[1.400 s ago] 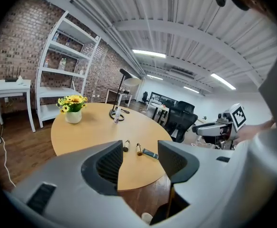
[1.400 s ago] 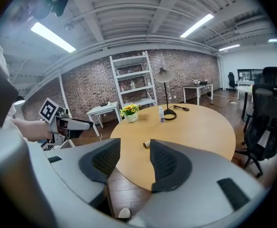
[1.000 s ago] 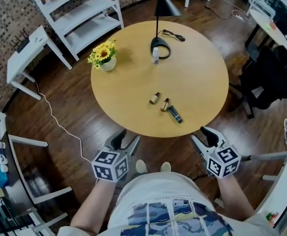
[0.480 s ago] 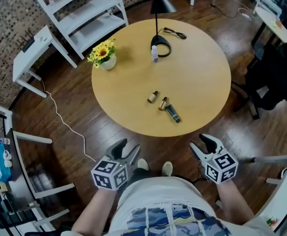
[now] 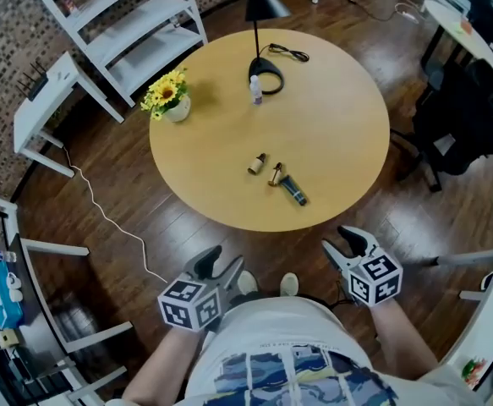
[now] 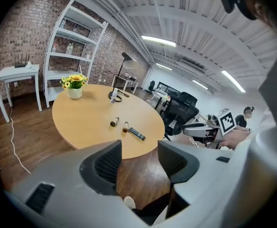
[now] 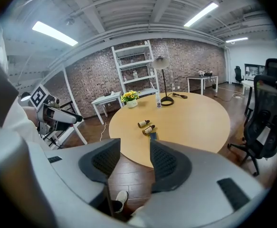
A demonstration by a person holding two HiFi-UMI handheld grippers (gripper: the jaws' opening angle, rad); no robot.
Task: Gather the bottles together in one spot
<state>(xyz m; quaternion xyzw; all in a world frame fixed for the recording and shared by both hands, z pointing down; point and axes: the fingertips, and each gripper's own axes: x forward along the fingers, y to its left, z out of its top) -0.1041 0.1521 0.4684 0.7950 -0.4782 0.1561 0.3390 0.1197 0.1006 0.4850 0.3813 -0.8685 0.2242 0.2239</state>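
Left gripper [image 5: 221,265], right gripper [image 5: 341,242] farther from table [image 5: 331,142], jaws apart, empty; dark bottle [image 7: 153,134] partly behind jaw.

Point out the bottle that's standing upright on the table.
The pale bottle at the foot of the lamp stands upright; the two brown bottles lie on their sides nearer the table's near edge.

Round wooden table [image 5: 339,134], ahead of the left fingers [image 5: 205,262] and right fingers [image 5: 352,242]. Nearest them, lying flat: brown bottle [image 5: 256,163], second brown bottle [image 5: 276,174], dark tube [image 5: 294,192]. Farthest: lamp base [image 5: 267,81], upright white bottle [image 5: 256,91] just beside it. Flower pot [image 5: 176,108] far beyond the left fingers.
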